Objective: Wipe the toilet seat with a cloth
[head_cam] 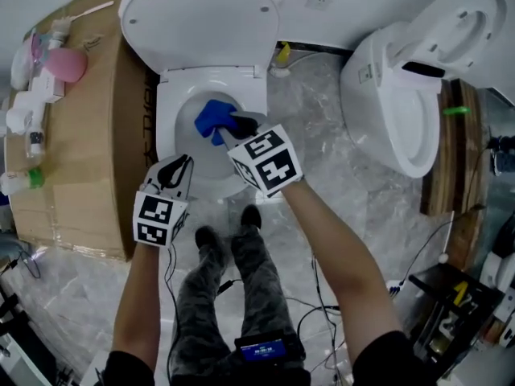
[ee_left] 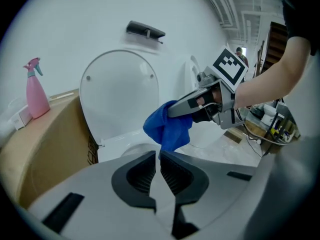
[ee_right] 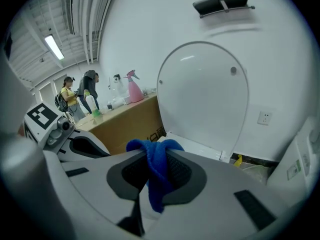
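Note:
A white toilet [head_cam: 170,111] stands with its lid [head_cam: 201,18] raised. My right gripper [head_cam: 228,129] reaches over the bowl, shut on a bunched blue cloth [head_cam: 212,118] that hangs above the water. In the right gripper view the cloth [ee_right: 161,154] is pinched between the dark pads and droops below them. My left gripper [head_cam: 182,166] hovers at the bowl's front left rim, shut and holding nothing. In the left gripper view its jaws [ee_left: 157,160] meet, and the cloth [ee_left: 167,126] hangs from the right gripper [ee_left: 176,109] just beyond them.
A cardboard box [head_cam: 80,135] left of the toilet carries a pink spray bottle [head_cam: 66,64] and other bottles. A second toilet [head_cam: 398,103] stands at the right. Cables [head_cam: 322,296] trail on the marble floor by the person's legs. Two people [ee_right: 77,96] stand far off.

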